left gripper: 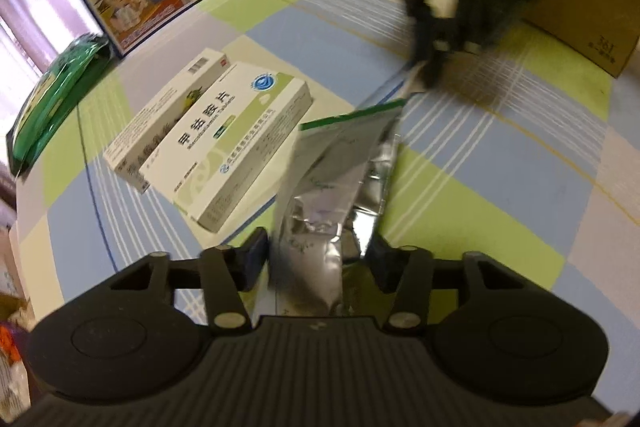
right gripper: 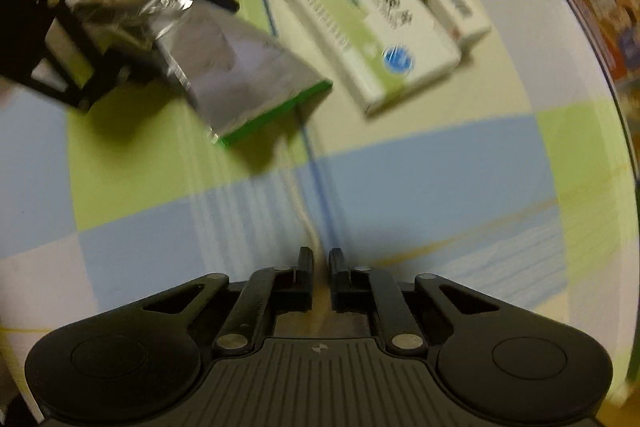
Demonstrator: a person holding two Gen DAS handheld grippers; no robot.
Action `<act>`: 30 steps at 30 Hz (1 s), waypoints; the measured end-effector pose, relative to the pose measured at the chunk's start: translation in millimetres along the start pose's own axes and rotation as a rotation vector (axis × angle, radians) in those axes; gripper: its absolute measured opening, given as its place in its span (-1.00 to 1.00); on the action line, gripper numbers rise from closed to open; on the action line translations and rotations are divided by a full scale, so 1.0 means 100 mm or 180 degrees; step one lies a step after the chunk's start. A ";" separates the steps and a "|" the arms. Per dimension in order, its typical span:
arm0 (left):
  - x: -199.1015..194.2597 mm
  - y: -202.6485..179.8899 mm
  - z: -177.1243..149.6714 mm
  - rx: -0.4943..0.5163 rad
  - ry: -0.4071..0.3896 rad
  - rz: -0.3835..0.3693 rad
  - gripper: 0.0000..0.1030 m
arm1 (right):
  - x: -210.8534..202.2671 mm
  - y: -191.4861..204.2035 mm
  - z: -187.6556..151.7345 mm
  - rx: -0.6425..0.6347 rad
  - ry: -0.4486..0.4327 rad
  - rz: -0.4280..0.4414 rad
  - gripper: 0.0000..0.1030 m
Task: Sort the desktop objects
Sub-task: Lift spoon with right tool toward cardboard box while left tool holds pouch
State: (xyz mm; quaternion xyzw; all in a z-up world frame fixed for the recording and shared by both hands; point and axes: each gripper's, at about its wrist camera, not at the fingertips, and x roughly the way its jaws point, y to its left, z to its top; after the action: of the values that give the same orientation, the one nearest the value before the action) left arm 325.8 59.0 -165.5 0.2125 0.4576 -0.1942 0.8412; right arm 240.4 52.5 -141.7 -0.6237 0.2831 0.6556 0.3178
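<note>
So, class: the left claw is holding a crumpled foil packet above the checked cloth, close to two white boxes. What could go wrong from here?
1. The foil packet is soft and creased, and the left claw grips only one end, so it might slip or sag free.
2. Its hanging green edge sits near the two white boxes, so a swing could nudge them apart.
3. The right claw, nearly closed and empty, is close by; the two claws might collide.
</note>
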 end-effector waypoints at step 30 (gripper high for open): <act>-0.88 -1.00 -0.53 -0.1012 -0.0161 0.0054 0.28 | -0.34 2.06 -1.73 0.2628 -0.1895 -0.0560 0.30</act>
State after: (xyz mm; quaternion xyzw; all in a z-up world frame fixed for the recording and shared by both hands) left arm 192.4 16.1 -134.2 0.0755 0.4594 -0.1176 0.8772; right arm 192.7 -213.5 -123.9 -0.2540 0.3620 0.6092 0.6583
